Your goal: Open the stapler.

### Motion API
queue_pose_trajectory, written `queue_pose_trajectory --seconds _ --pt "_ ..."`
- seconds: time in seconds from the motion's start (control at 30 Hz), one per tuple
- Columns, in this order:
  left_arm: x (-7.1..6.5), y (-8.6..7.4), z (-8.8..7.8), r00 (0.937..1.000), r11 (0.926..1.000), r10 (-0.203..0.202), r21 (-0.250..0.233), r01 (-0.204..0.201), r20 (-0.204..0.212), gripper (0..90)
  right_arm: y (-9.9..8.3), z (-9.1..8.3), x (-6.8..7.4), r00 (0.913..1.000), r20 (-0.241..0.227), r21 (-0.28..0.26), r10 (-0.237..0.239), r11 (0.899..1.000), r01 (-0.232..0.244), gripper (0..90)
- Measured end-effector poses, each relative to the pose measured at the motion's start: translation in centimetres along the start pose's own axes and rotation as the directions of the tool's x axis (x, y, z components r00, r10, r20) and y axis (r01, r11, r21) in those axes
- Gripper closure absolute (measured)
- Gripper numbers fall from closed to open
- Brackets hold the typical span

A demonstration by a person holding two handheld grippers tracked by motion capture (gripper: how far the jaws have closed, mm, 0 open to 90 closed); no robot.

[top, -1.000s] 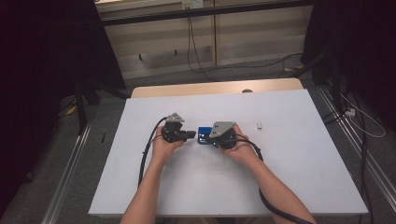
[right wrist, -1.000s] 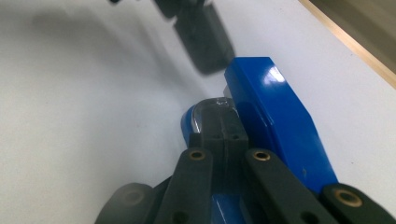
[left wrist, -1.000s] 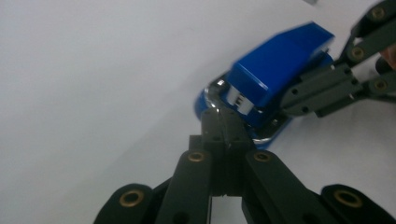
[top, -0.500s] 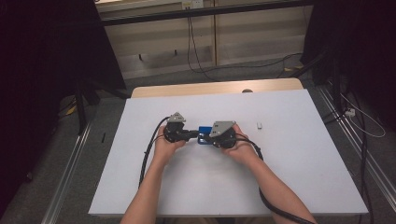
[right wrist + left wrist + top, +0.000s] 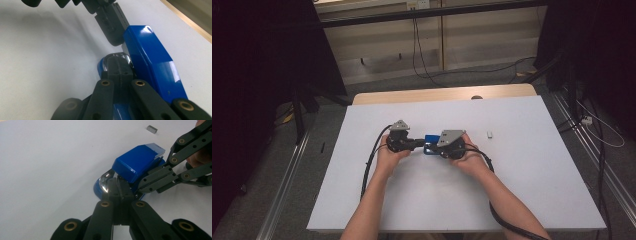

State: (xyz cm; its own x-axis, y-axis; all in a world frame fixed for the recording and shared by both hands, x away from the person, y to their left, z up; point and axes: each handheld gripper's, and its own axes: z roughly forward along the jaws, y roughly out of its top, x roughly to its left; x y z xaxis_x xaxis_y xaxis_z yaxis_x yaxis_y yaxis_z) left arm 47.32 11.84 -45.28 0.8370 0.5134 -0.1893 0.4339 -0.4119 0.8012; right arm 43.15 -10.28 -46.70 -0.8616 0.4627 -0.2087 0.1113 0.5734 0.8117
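Note:
A blue stapler [image 5: 430, 138] lies on the white table [image 5: 522, 190], between my two grippers. My left gripper [image 5: 421, 144] points right at it; in the left gripper view its jaws [image 5: 117, 187] stand shut, tips against the shiny metal front of the stapler [image 5: 135, 166]. My right gripper [image 5: 435, 147] points left from the other side. Its jaws [image 5: 119, 65] are shut too, tips at the stapler's metal magazine beside the blue top [image 5: 150, 57]. Whether either pair pinches metal I cannot tell. A hand holds each gripper.
A small grey block [image 5: 490, 134] lies on the table right of the right hand. Black cables [image 5: 371, 165] trail from both grippers toward the front edge. A wooden strip [image 5: 437, 95] borders the table's far side; beyond it are floor cables.

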Motion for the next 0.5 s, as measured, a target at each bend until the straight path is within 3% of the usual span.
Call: queue_pose_trajectory --seconds 0.27,0.3,0.33,0.37,0.4,0.43,0.5 --pt "0.1 -0.1 -0.1 0.9997 0.9992 -0.019 -0.034 0.02 0.013 90.0 -0.1 0.0 0.0 1.0 -0.001 -0.007 0.006 1.0 -0.006 90.0" --pt "0.2 0.1 -0.5 0.9964 0.9905 -0.058 -0.121 0.065 0.062 90.0 -0.1 0.0 -0.1 1.0 -0.002 -0.008 0.008 1.0 -0.008 90.0" --pt "0.0 0.7 -0.9 0.9912 0.9782 -0.06 -0.191 0.082 0.118 90.0 -0.1 0.0 0.0 1.0 -0.001 -0.004 -0.002 1.0 0.002 90.0" --pt "-0.7 1.7 -1.1 0.9948 0.9832 -0.017 -0.179 0.035 0.1 90.0 -0.1 0.0 -0.1 1.0 -0.003 -0.006 0.004 1.0 -0.004 90.0" --pt "-1.1 2.2 -0.9 0.9996 0.9942 0.015 -0.107 -0.013 0.024 90.0 -0.1 0.0 -0.1 1.0 -0.006 -0.005 0.004 1.0 -0.004 90.0" --pt "-1.1 2.2 -0.5 0.9997 0.9982 0.018 -0.057 -0.019 -0.017 90.0 0.0 0.0 -0.1 1.0 -0.005 -0.002 -0.004 1.0 0.004 90.0" --pt "-0.7 1.1 0.3 1.0 0.9986 0.005 -0.053 -0.005 0.0 90.0 0.1 -0.1 -0.1 1.0 -0.003 0.009 -0.003 1.0 0.003 90.0"
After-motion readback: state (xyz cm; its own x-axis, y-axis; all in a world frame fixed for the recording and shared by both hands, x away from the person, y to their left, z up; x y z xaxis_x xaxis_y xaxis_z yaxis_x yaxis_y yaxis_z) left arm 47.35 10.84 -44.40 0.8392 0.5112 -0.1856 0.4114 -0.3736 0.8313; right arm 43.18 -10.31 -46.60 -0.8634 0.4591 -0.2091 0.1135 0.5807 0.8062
